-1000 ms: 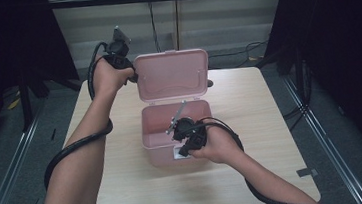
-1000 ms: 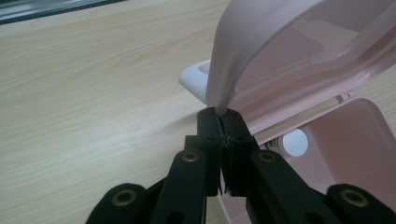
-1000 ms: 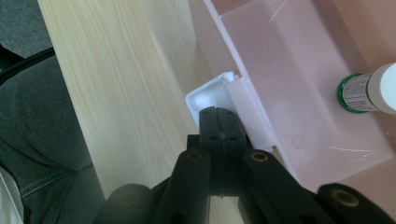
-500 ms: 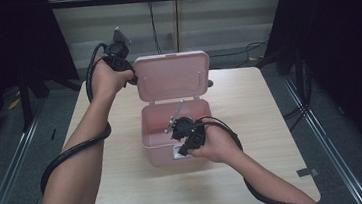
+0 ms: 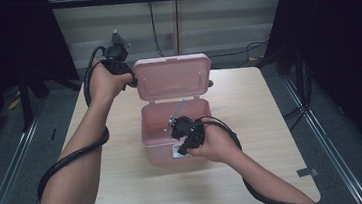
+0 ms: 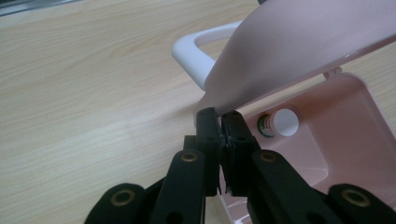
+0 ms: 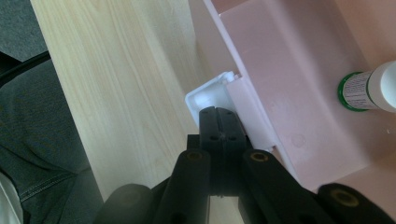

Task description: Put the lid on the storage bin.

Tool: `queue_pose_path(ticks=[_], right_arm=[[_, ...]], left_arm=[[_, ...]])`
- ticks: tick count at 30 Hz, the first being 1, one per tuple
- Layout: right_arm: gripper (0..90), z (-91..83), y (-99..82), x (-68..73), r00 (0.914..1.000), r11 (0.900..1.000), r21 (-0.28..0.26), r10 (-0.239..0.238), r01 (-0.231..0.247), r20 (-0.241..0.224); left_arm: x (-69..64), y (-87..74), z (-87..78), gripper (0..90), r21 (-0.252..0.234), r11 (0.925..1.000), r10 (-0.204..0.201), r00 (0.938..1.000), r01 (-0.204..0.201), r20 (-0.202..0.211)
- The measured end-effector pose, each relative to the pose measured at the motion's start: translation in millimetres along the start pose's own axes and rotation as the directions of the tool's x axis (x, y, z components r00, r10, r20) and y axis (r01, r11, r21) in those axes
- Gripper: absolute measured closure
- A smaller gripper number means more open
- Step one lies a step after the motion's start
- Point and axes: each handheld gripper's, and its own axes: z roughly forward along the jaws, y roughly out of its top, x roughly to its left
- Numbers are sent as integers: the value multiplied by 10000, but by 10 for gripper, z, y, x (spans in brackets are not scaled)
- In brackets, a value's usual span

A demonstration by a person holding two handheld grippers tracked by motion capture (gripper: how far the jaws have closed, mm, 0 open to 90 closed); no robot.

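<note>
You keep the pink box [image 5: 171, 128] steady on the counter [image 5: 127, 187] with one hand while the other hand holds its lid [image 5: 172, 77] up; this seems to be the reason for both positions, because the lid would probably fall back if nobody holds it, and the light box could slide. Your left claw [image 6: 219, 122] is clenched on the edge of the lid: in the left gripper view the thin pink edge goes between the two tips, and the white handle [image 6: 198, 51] lies just beyond them. Your right claw [image 7: 219, 122] is fully clenched, with no gap between the tips, and these tips touch the white latch [image 7: 210, 95] on the front wall of the box. I cannot tell if it pinches the latch or only presses against it. Inside the box, a small bottle [image 7: 371, 88] with a green label and a white cap lies on the bottom, well beyond the right claw and to its right.
</note>
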Motion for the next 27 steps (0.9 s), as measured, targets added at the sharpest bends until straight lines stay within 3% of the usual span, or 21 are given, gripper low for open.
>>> queue_pose_path(ticks=[11,13,15,16,18,23,27], right_arm=[[900,2,1,-3,10000,10000,-45,0,0,-29],[900,3,-1,-11,10000,9999,-135,57,-58,-66],[900,1,4,-20,9999,9999,-115,88,-89,-127],[900,1,6,-22,9998,9999,-103,107,-109,-151],[900,5,10,-31,9998,9999,-82,56,-58,-186],[900,2,12,-21,9998,9999,-46,131,-132,-172],[900,3,8,-23,9998,9999,-77,96,-97,-171]], left_arm=[[-19,-89,-21,880,2,10000,-57,9999,57,99],[-4,-121,-11,900,-15,9999,-140,9982,141,587],[-17,-139,-12,900,-89,10000,3,9989,1,469],[-18,-145,-2,900,-18,10000,43,9981,-42,622],[-23,-153,5,900,-5,10000,-67,9980,68,628],[50,-156,6,900,70,9999,-99,9989,96,449],[174,-107,0,900,43,9985,-548,9976,547,412]])
